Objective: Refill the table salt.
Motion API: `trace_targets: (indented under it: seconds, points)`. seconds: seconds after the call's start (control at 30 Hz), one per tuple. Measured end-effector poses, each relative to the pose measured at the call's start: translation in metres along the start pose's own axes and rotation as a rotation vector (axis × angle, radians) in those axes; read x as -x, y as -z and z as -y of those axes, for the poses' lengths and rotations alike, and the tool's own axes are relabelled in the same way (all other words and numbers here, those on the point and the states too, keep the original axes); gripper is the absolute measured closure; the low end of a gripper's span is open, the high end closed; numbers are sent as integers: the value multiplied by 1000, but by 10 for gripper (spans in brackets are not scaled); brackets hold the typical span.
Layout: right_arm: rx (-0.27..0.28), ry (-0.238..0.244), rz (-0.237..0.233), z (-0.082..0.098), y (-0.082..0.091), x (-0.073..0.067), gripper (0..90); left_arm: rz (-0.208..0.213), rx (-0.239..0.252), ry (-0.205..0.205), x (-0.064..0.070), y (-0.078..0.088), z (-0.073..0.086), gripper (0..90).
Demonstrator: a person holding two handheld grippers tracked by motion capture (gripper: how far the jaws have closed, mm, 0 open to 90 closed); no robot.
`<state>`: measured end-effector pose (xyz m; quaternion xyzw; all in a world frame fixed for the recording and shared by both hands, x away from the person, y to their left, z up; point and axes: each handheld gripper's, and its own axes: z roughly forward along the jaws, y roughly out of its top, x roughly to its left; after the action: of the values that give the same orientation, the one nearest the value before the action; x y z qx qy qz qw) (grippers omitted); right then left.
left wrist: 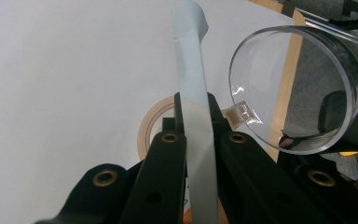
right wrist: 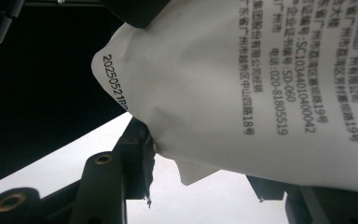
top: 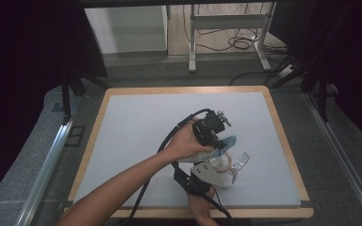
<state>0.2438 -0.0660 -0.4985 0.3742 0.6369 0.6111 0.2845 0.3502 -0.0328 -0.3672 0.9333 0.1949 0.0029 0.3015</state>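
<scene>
A pale blue-grey table (top: 136,136) with a light wooden rim sits in a dim room, dark drapes either side, a metal frame and loose cables on the floor behind. And the action is all low and right of centre, both hands bunched together.

Centre of it: a white packet (right wrist: 242,88) printed with black characters and a date code. In the right gripper view it looms large, and the right tool (right wrist: 196,163) has its jaws closed on the packet's lower crimped edge, the left jaw pressed right against it. In the high view that right tool (top: 202,176) comes up from the bottom edge, grey three-cornered plate on top.

Over to the left tool (left wrist: 200,135): jaws pinched tight on a thin pale-blue strip (left wrist: 191,74), which stands up between them and ends in a folded tip. In the high view the left hand (top: 186,143) carries that tool (top: 217,141) in from the lower left, cable trailing.

Just beside the strip, a clear plastic cup (left wrist: 303,88) lies tipped, mouth facing the left gripper's camera. Behind the jaws, a tan tape ring (left wrist: 151,121) rests on the table.
</scene>
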Motion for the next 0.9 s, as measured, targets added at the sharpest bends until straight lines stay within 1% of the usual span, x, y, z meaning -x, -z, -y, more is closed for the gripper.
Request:
trace_targets:
  seconds: [0.2, 0.23, 0.57, 0.9]
  points:
    - [3, 0, -2, -1, 0, 0, 494, -2, -1, 0, 1, 0, -1, 900]
    - [3, 0, -3, -1, 1, 0, 495, -1, -1, -6, 1, 1, -1, 900]
    - [6, -1, -3, -2, 1, 1, 495, -4, -2, -1, 1, 1, -2, 900]
    - [5, -4, -3, -2, 1, 1, 495, -1, -9, -6, 1, 0, -3, 900]
